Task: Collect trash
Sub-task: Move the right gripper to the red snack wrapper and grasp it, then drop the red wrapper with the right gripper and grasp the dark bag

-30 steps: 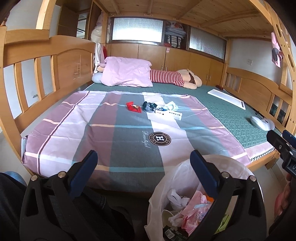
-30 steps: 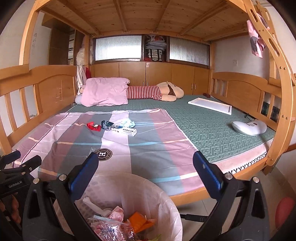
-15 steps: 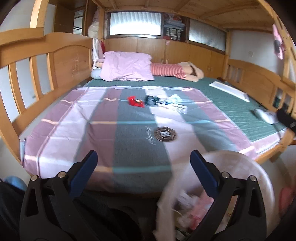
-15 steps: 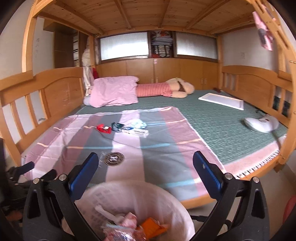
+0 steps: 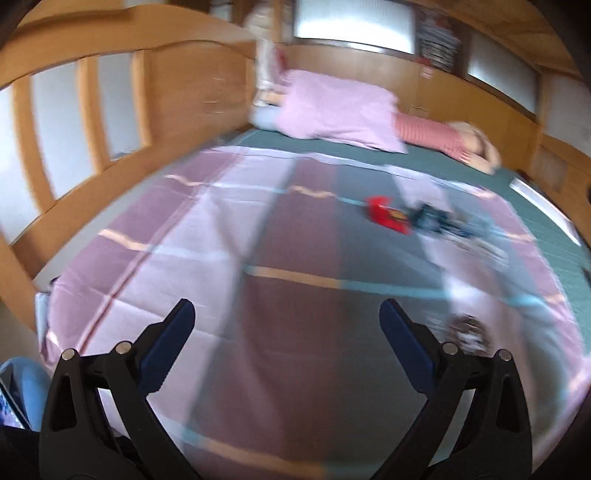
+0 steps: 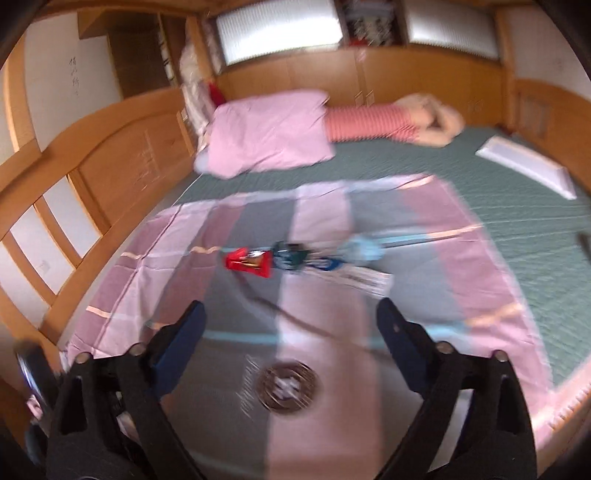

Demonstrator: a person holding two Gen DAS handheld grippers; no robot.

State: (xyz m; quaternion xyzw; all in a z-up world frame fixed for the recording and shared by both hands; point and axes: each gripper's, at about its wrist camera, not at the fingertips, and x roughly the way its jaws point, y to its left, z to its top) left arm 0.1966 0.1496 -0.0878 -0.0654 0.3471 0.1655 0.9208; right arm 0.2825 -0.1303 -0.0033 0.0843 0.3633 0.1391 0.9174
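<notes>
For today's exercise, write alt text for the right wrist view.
A row of litter, led by a red wrapper, lies on a pink and grey sheet on a wooden bed. The right gripper, empty and closing, points toward it.

You can read almost nothing here, because of blur. The round emblem [image 6: 287, 386] on the striped sheet [image 6: 321, 424], at lower centre of the right wrist view, is illegible. Handwritten marks [image 6: 75, 75] on the wall at upper left are also unreadable.

Daylight from windows [image 6: 280, 33]; heavy motion blur; fisheye bending, dark corners.
</notes>
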